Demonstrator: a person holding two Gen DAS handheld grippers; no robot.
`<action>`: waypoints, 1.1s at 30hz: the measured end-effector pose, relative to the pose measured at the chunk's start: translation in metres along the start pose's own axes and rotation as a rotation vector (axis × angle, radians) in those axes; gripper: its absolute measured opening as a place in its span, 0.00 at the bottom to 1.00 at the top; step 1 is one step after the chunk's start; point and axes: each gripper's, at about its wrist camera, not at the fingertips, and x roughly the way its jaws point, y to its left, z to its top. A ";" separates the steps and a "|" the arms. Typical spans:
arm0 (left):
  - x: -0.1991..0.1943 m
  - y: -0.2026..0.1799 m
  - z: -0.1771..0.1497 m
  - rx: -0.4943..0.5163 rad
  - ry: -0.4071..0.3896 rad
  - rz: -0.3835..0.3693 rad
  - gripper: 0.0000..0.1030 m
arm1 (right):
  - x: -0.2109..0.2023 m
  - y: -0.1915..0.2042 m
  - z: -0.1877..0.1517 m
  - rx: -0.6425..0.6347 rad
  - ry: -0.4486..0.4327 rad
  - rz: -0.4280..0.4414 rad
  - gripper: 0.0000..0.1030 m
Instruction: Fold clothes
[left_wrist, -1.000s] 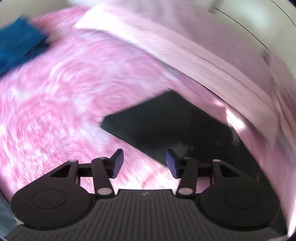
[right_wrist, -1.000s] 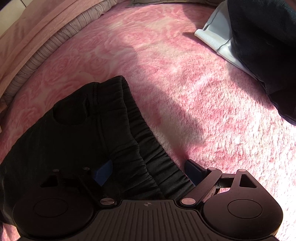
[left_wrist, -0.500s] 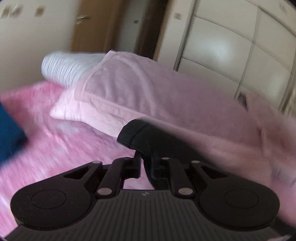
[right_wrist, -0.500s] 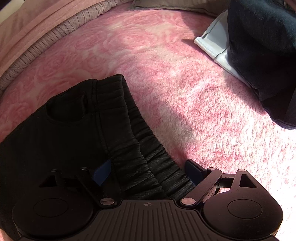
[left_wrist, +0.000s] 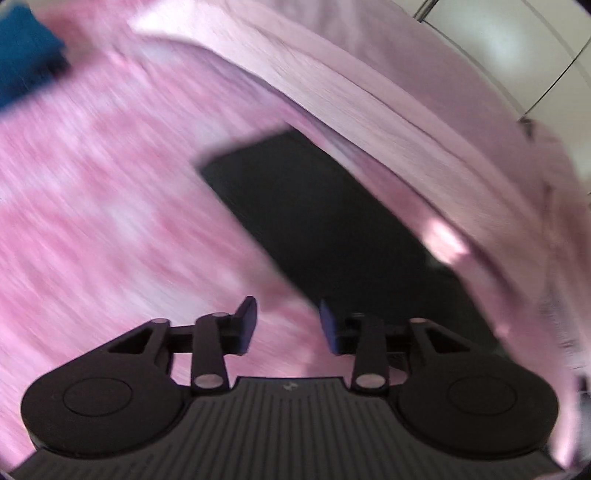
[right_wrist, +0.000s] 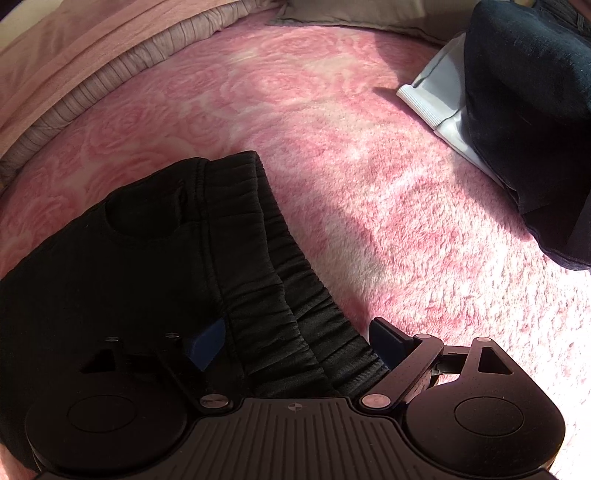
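Left wrist: your left gripper (left_wrist: 287, 325) is opening, nothing between its pads, above the pink blanket (left_wrist: 110, 221) beside the black trousers (left_wrist: 332, 229) (blurred). Right wrist: your right gripper (right_wrist: 295, 341) straddles their waistband (right_wrist: 280, 280), pads wide, not pinching.

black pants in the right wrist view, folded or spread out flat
Folded, at least at the top: the black pants show two gathered waistband layers side by side on the pink blanket. The legs are out of view.

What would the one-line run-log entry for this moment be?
stage: folding black elastic-waist trousers on pink fleece blanket | left tongs: opening, empty, beside black cloth | right tongs: open, straddling waistband
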 end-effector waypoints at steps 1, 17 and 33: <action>0.010 -0.001 0.001 -0.038 0.006 -0.019 0.43 | 0.001 -0.001 0.000 0.000 0.003 0.006 0.85; 0.044 -0.038 0.051 0.425 -0.202 0.072 0.12 | 0.004 -0.007 -0.002 -0.012 -0.015 0.039 0.85; -0.023 -0.001 0.024 0.079 -0.117 0.166 0.20 | 0.003 -0.042 0.051 0.011 -0.078 0.340 0.56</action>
